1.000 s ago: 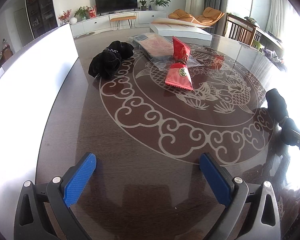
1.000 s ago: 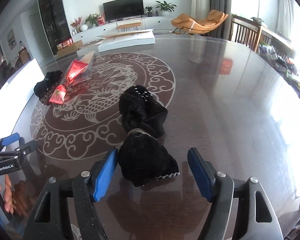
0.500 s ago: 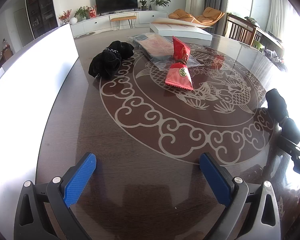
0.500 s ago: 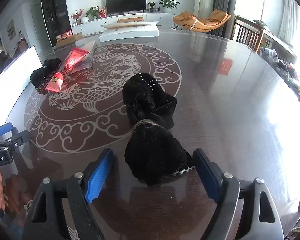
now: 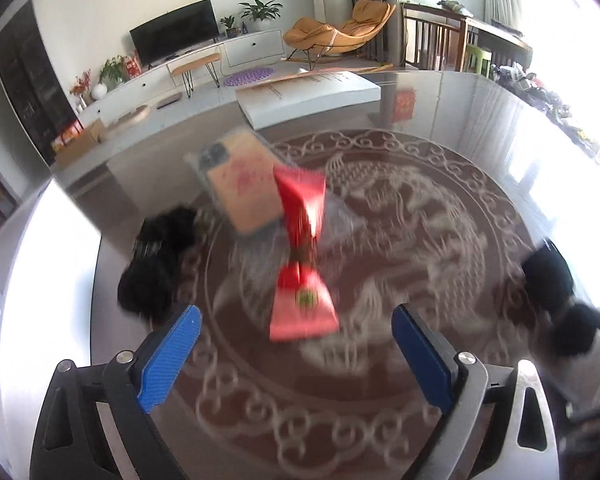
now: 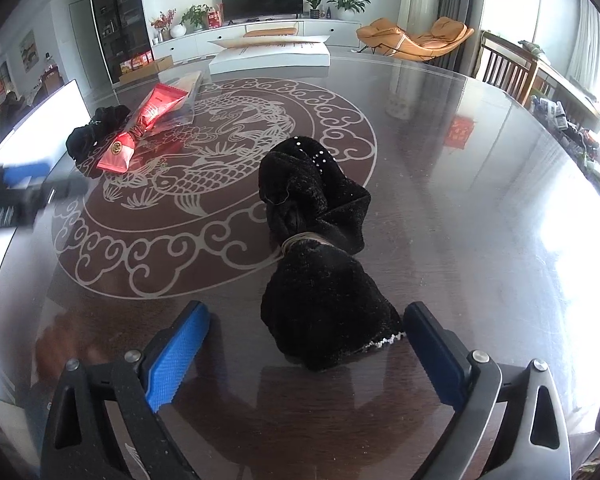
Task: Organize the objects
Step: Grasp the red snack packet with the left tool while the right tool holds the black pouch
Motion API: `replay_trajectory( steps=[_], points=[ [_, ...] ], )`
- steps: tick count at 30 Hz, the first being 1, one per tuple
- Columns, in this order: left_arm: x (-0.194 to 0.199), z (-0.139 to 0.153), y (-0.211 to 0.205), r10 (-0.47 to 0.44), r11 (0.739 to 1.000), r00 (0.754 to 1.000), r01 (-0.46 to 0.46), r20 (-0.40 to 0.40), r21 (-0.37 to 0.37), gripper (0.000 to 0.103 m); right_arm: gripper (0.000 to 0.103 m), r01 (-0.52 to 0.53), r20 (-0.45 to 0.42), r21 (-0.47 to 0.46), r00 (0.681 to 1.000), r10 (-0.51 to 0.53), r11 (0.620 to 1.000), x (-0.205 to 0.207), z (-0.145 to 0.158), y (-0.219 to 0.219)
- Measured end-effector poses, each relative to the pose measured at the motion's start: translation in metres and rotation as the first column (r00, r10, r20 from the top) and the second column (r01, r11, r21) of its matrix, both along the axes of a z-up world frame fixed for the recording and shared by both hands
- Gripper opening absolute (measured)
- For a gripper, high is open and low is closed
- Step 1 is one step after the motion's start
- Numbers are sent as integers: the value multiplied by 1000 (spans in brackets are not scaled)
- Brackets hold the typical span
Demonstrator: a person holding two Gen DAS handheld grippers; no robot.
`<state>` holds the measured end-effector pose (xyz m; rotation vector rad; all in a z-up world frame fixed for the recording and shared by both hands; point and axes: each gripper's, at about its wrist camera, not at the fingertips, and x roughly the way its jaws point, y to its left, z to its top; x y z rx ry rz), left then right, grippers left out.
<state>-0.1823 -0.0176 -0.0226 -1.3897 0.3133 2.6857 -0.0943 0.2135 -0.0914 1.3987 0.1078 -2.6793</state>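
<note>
My right gripper [image 6: 306,354] is open, its blue pads either side of the near end of a black velvet bundle [image 6: 314,248] tied at the middle, lying on the dark table. My left gripper [image 5: 296,356] is open and empty, just short of a red tied packet [image 5: 304,280]. Behind the packet lies a flat orange pack in clear plastic [image 5: 246,184]; a second black bundle [image 5: 156,264] lies to its left. The red packet [image 6: 140,132] and that bundle [image 6: 94,132] also show far left in the right wrist view. The left gripper [image 6: 16,196] appears blurred at that view's left edge.
A flat white box [image 5: 308,96] lies at the table's far side, also seen in the right wrist view [image 6: 270,54]. A white panel [image 5: 32,272] borders the table's left edge. Wooden chairs [image 6: 508,70] stand at the far right. The right-hand bundle [image 5: 552,280] sits at the left view's right edge.
My left gripper has moved quickly forward toward the red packet, which now sits just ahead of its pads. My right gripper has edged closer around the black bundle.
</note>
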Motion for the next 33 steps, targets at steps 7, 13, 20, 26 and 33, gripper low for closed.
replay_trajectory(
  steps=[7, 13, 20, 26, 33],
  points=[
    [-53, -30, 17, 0, 1000, 996, 0, 86, 0, 42, 99, 0, 0, 0, 1000, 0, 1000, 0, 0, -1],
    [-23, -29, 19, -20, 1000, 999, 20, 50, -8, 21, 101, -8, 5, 1, 1000, 8, 1000, -2, -1, -2],
    [78, -25, 1, 6, 993, 993, -20, 120, 118, 21, 102, -9, 6, 1, 1000, 9, 1000, -2, -2, -3],
    [131, -28, -11, 11, 985, 996, -27, 92, 169, 26, 102, -9, 6, 1, 1000, 9, 1000, -3, -2, -3],
    [129, -36, -13, 37, 991, 999, -41, 38, 127, 79, 102, -10, 7, 1, 1000, 10, 1000, -3, -3, -3]
  ],
)
